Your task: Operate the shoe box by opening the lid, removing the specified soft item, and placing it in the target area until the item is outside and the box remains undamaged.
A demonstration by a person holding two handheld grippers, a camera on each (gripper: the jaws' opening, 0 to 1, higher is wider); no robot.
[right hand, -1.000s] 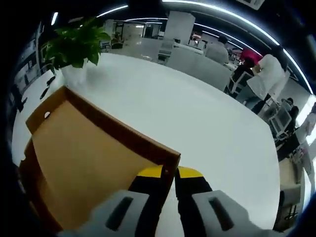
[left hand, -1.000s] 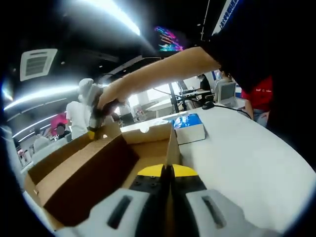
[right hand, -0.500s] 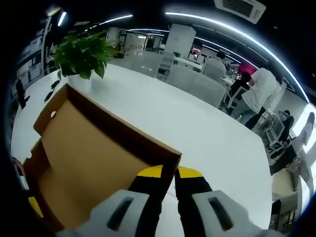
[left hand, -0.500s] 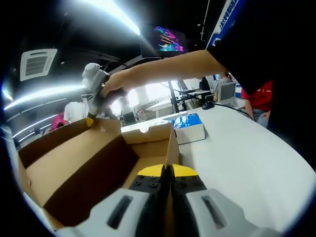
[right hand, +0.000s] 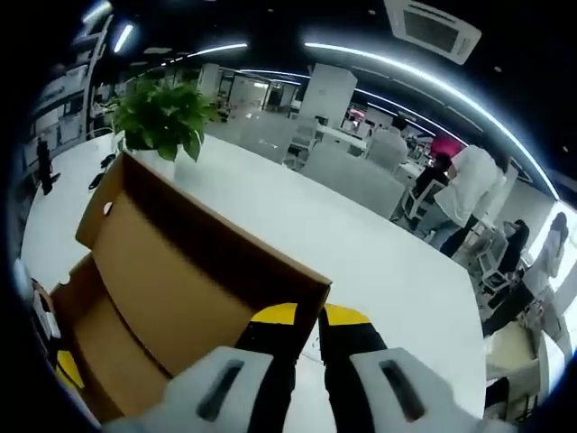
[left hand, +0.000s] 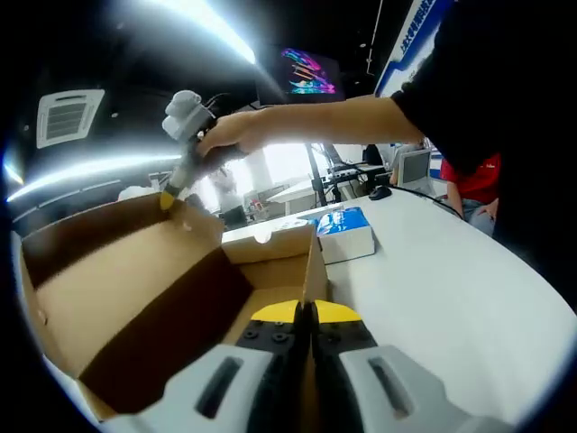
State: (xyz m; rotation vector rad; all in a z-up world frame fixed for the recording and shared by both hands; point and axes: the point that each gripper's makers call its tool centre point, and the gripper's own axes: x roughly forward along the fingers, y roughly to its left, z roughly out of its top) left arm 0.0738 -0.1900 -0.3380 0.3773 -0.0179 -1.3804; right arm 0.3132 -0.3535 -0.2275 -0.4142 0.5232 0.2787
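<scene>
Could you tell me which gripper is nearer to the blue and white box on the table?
Left. The left gripper clamps the shoe box wall beside the blue and white box; the right gripper holds the raised lid's edge, farther away.

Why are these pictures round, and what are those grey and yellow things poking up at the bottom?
A person holds a clamping tool, called a gripper, in each hand. Each one carries a tiny wide-eyed camera, so the pictures look round.

In the left gripper view, the left gripper pinches the cardboard box wall. Across the box, the person's hand lifts the box lid with the other gripper.

In the right gripper view, the right gripper pinches that lid's edge. A potted plant stands on the white table. A small blue and white box sits nearby.
</scene>
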